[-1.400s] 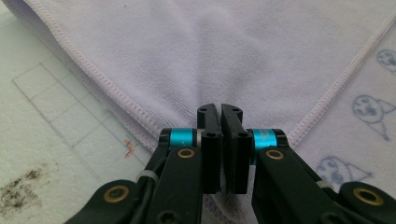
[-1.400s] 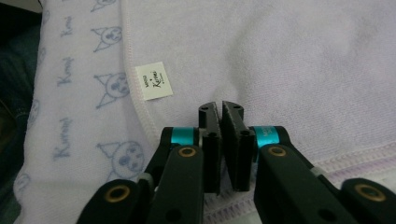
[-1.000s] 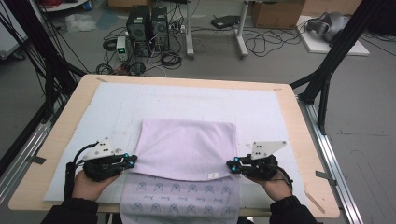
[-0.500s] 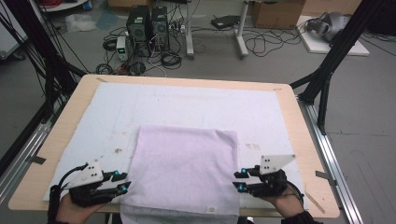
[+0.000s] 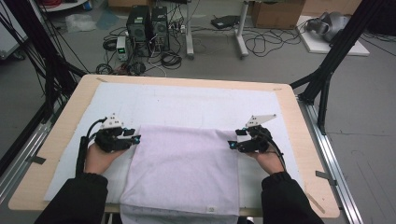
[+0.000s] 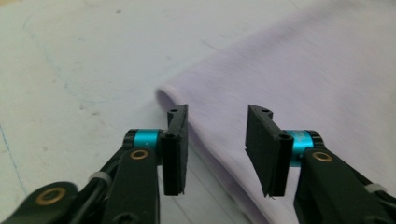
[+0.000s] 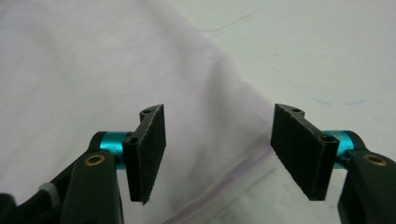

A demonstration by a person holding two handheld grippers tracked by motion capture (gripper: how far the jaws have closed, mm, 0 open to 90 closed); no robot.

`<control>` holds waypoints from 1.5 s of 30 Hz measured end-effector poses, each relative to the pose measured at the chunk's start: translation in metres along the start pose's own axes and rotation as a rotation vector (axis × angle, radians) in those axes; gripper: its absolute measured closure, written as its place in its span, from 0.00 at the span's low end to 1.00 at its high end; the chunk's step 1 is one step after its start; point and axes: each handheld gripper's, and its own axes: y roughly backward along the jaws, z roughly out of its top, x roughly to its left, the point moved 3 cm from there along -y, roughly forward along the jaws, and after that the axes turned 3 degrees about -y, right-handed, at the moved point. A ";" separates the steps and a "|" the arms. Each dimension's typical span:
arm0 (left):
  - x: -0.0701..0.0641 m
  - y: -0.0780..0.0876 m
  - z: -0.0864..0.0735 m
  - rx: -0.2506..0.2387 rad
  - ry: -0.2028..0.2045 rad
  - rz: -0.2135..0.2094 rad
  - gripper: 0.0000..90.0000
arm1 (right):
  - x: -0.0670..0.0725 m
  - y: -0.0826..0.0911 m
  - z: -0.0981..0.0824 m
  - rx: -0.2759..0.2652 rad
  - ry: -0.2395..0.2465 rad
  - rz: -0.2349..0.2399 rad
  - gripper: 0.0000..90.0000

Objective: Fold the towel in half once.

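Observation:
A lilac towel (image 5: 184, 168) lies folded on the white mat (image 5: 187, 102), its near end hanging over the table's front edge. My left gripper (image 5: 134, 138) rests at the towel's left edge, near the far corner. Its jaws have just been opening and stand open. In the left gripper view the towel's rounded fold (image 6: 303, 70) runs under the left gripper (image 6: 219, 114) without the pads touching it. My right gripper (image 5: 232, 144) sits at the towel's right edge, jaws also just opened. The towel's edge (image 7: 70, 56) passes beneath the open right gripper (image 7: 219, 112).
The wooden table (image 5: 65, 135) has bare mat beyond the towel and on both sides. Black frame posts (image 5: 327, 65) stand at the table's far corners, and a metal rail (image 5: 327, 154) runs along the right side. Computer towers (image 5: 147, 23) and cables lie on the floor behind.
Both grippers, shut on the towel's fold a second ago, drew it toward the front edge and let go. They now stand open, farther up the towel's sides.

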 end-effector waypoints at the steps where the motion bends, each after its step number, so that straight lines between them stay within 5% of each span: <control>1: 0.003 -0.004 0.000 0.001 0.006 0.004 0.68 | -0.008 -0.005 0.001 0.000 -0.023 0.005 0.39; 7: 0.008 -0.036 -0.006 0.089 0.054 -0.021 0.52 | -0.026 -0.026 -0.005 0.033 -0.066 0.029 0.38; 8: 0.008 -0.037 -0.005 0.074 0.059 -0.011 0.49 | -0.027 -0.029 -0.007 0.043 -0.061 0.024 0.39; 11: 0.006 -0.037 -0.005 0.074 0.037 0.021 0.61 | -0.028 -0.028 -0.007 0.033 -0.045 0.023 0.63; 12: 0.005 -0.037 -0.004 0.069 0.035 -0.027 0.71 | -0.027 -0.029 -0.007 0.035 -0.038 0.032 0.71; 13: 0.003 -0.038 -0.004 0.063 0.038 -0.032 0.84 | -0.026 -0.030 -0.005 0.041 -0.022 0.045 0.88; 14: 0.001 -0.038 -0.003 0.061 0.026 -0.035 0.89 | -0.023 -0.031 -0.004 0.042 -0.014 0.093 0.91; 17: 0.001 -0.035 0.004 0.065 -0.019 0.005 0.96 | -0.020 -0.033 0.003 0.051 0.022 0.075 0.93; 18: 0.002 -0.032 0.008 0.029 -0.019 0.020 0.97 | -0.021 -0.031 0.006 0.051 0.027 0.053 0.94; 23: 0.019 -0.012 0.045 -0.027 -0.022 0.100 0.97 | -0.030 -0.009 0.047 -0.020 0.036 -0.020 0.94; 29: 0.037 0.016 0.122 -0.133 -0.071 0.191 0.97 | -0.040 0.020 0.123 -0.089 0.096 -0.116 0.94; 30: 0.040 0.018 0.131 -0.138 -0.062 0.197 0.94 | -0.041 0.026 0.134 -0.112 0.092 -0.132 0.91; 32: 0.044 0.021 0.137 -0.142 -0.040 0.215 0.69 | -0.048 0.032 0.148 -0.139 0.057 -0.169 0.67; 36: 0.046 0.019 0.117 -0.121 -0.023 0.179 0.62 | -0.055 0.022 0.134 -0.111 0.003 -0.155 0.48; 41: 0.038 0.018 0.081 -0.127 -0.001 0.117 0.58 | -0.045 0.003 0.092 -0.033 -0.026 -0.101 0.41; 45: 0.023 0.021 0.050 -0.104 -0.033 0.077 0.55 | -0.024 0.002 0.066 -0.012 0.030 -0.076 0.38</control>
